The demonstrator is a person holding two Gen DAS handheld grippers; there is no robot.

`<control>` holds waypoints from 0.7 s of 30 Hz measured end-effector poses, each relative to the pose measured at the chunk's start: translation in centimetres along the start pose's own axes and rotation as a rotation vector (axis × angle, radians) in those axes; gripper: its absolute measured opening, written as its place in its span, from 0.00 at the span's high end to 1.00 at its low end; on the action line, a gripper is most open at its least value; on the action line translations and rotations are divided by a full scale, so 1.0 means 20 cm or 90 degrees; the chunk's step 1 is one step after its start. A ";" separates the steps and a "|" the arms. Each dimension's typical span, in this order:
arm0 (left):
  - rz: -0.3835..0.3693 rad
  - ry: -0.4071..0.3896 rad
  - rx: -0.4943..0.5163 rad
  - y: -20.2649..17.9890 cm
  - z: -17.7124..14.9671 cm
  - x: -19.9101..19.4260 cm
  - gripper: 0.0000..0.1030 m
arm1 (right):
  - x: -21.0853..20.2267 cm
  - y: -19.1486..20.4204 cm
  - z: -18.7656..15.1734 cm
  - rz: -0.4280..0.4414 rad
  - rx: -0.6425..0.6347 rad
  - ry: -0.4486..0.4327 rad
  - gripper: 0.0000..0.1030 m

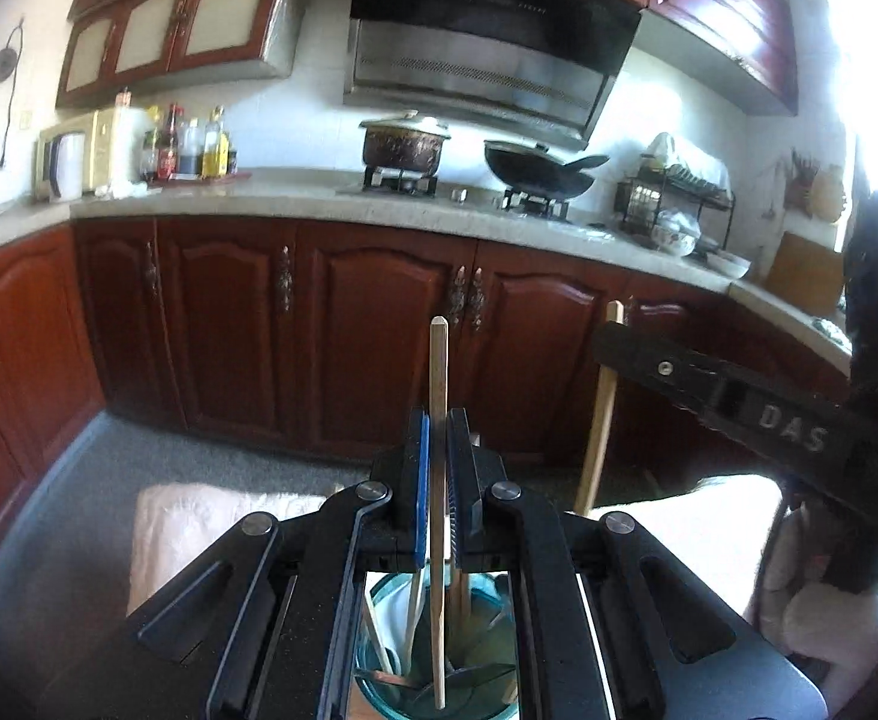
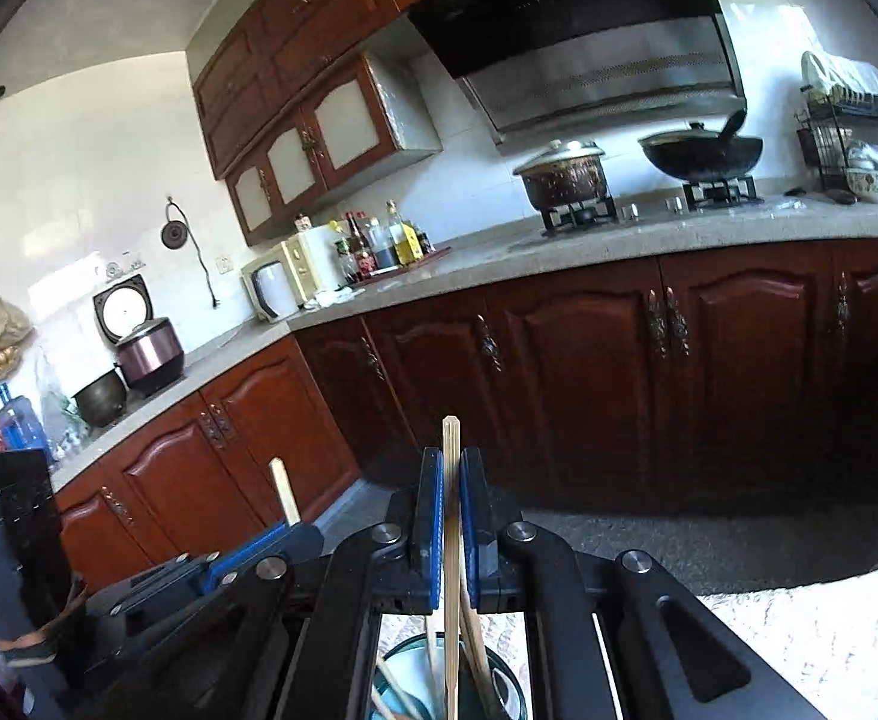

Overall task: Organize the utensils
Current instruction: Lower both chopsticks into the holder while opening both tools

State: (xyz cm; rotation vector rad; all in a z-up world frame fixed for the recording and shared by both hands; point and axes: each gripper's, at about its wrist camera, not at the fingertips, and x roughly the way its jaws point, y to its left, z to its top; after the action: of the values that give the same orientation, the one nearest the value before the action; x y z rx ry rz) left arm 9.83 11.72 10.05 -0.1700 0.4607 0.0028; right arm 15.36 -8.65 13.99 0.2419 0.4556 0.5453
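My left gripper is shut on a pale wooden chopstick that stands upright between its blue pads. The chopstick's lower end hangs over a teal glass container holding several utensils. My right gripper is shut on a second upright chopstick above the same container. In the left wrist view the right gripper reaches in from the right with its chopstick. In the right wrist view the left gripper shows at lower left with its chopstick.
A white patterned cloth lies under the container. Beyond it stand dark red cabinets under a stone counter. The counter holds a pot, wok, dish rack, microwave and bottles.
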 end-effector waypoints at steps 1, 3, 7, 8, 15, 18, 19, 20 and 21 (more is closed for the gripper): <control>-0.001 0.006 -0.003 0.00 -0.01 0.01 0.96 | 0.02 -0.01 -0.02 -0.001 0.003 0.004 0.95; 0.000 0.019 -0.003 0.00 -0.05 0.03 0.96 | 0.05 -0.03 -0.07 -0.001 0.005 0.018 0.95; -0.003 0.040 -0.002 -0.01 -0.11 0.04 0.96 | 0.06 -0.07 -0.17 0.006 0.011 0.055 0.95; -0.003 0.047 0.000 -0.01 -0.14 0.04 0.96 | 0.06 -0.09 -0.19 0.007 0.010 0.064 0.95; -0.006 0.066 0.013 -0.06 -0.22 0.02 0.96 | 0.02 -0.14 -0.33 0.014 0.026 0.106 0.95; -0.008 0.080 0.008 -0.06 -0.22 0.01 0.96 | 0.01 -0.18 -0.33 0.014 0.049 0.117 0.94; -0.009 0.084 0.005 -0.06 -0.22 0.01 0.93 | 0.00 -0.19 -0.33 0.014 0.054 0.120 0.91; -0.010 0.089 0.001 -0.06 -0.22 0.01 0.89 | -0.01 -0.20 -0.34 0.012 0.055 0.122 0.90; -0.008 0.090 0.000 -0.05 -0.22 0.00 0.84 | -0.02 -0.20 -0.34 0.010 0.055 0.122 0.86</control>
State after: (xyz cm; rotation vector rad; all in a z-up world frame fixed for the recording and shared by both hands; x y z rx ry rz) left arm 7.92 9.93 6.35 -0.1740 0.6012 -0.0214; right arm 13.58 -11.51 6.83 0.2774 0.6645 0.5669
